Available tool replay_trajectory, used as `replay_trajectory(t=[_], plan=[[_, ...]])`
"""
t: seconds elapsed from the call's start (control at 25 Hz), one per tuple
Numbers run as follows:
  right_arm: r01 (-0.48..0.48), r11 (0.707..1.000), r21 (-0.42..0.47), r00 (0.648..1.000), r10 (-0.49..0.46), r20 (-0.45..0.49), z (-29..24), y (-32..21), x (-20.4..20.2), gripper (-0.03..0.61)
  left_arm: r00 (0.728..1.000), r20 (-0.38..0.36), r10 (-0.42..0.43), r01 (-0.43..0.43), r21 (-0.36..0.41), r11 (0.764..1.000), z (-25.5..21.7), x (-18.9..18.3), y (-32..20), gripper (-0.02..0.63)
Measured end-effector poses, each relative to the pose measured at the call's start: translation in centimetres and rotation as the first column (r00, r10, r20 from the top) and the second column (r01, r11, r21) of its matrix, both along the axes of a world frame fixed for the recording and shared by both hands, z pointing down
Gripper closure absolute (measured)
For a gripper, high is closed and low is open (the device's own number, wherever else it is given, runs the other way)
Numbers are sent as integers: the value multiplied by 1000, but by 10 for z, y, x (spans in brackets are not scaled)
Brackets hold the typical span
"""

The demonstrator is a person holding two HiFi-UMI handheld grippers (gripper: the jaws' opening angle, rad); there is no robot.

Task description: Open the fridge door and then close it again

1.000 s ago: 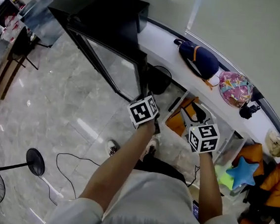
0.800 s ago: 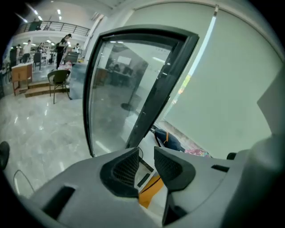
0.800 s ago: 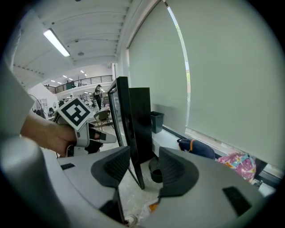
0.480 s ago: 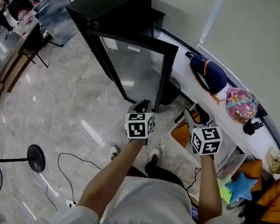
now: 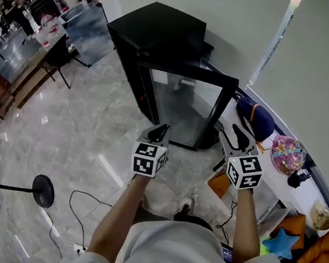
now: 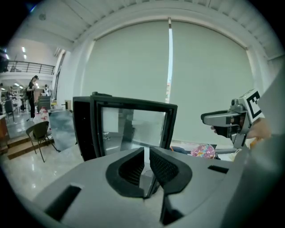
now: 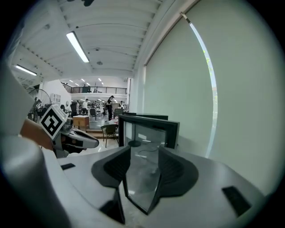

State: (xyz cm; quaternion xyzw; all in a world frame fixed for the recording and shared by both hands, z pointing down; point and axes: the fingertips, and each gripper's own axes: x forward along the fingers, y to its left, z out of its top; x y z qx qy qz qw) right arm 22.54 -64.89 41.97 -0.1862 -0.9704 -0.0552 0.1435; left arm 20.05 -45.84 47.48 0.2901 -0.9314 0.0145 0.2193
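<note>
From the head view, the black-framed glass fridge door lay against or nearly against its black cabinet. I couldn't tell if it was latched. That fitted a door awaiting opening or one swung home.

In the left gripper view, the left gripper was nearly pressed together and empty.

In the right gripper view, the right gripper was spread and empty, well short of the door.

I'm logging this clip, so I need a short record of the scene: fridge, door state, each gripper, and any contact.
fridge: black cabinet on a marble floor
door: glass door, swung open from the cabinet
left gripper: jaws nearly together, empty
right gripper: jaws apart, empty
contact: neither gripper touches the door
nearby: navy backpack on the white ledge
</note>
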Motion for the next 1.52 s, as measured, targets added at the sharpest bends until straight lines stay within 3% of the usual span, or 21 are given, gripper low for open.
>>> replay_trajectory(t=[0.16,0.36,0.72,0.92,1.04,1.24,1.52], plan=[[11,1000,8,998,-11,61,-34,31,-15,388,997,81,18,-16,-23,1000,-37,-14,38,575],[5,999,50,990,-12,141,-79,60,-31,388,985,171,15,-17,15,1000,-88,-32,77,575],[-15,996,93,959,-12,283,-148,111,-34,390,932,358,56,-69,24,997,-176,-38,123,575],[-18,993,115,939,-23,344,-177,126,-26,424,908,416,46,-73,50,996,-206,-33,143,575],[-35,992,121,929,-12,369,-187,127,-24,513,895,444,50,-82,54,995,-219,-32,149,575],[-23,994,110,924,-21,381,-192,138,-24,581,872,485,73,-97,25,995,-236,-31,155,575],[16,995,100,929,-52,367,-194,149,-24,581,856,510,80,-95,3,995,-244,-30,156,584]])
